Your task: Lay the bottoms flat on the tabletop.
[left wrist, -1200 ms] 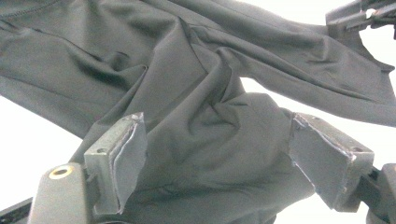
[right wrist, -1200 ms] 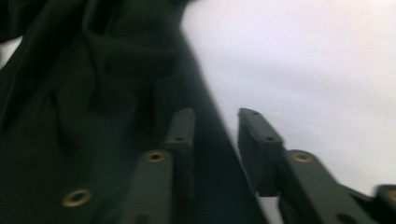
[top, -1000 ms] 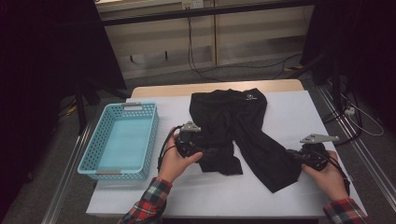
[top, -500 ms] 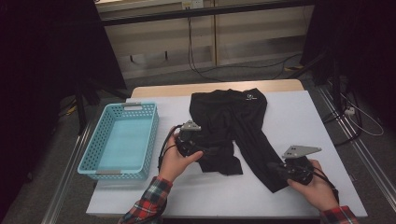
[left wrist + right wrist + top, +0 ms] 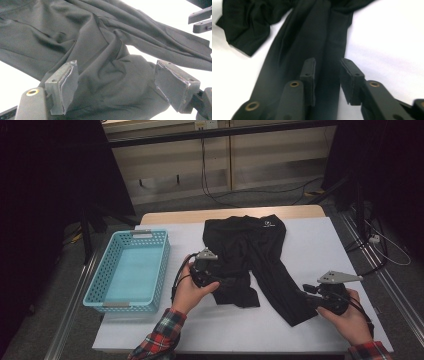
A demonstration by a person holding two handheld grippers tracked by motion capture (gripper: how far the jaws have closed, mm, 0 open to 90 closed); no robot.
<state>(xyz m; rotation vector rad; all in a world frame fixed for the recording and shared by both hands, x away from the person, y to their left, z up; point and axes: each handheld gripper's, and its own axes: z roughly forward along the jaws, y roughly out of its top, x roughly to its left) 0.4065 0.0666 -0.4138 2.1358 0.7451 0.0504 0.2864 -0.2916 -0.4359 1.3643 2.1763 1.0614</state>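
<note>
From the high view, black stretchy fabric trousers [image 5: 250,255] lie on the white bench [image 5: 330,245]. In the left gripper view, the left tool [image 5: 117,85] straddles bunched cloth, jaws wide. In the right gripper view, the right tool [image 5: 327,75] has just been opening over a trouser leg, unclamped.

basket [image 5: 131,270] left — trousers [image 5: 250,252] right, on table [image 5: 325,240]

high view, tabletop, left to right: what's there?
blue basket → left gripper → black pants → right gripper
</note>
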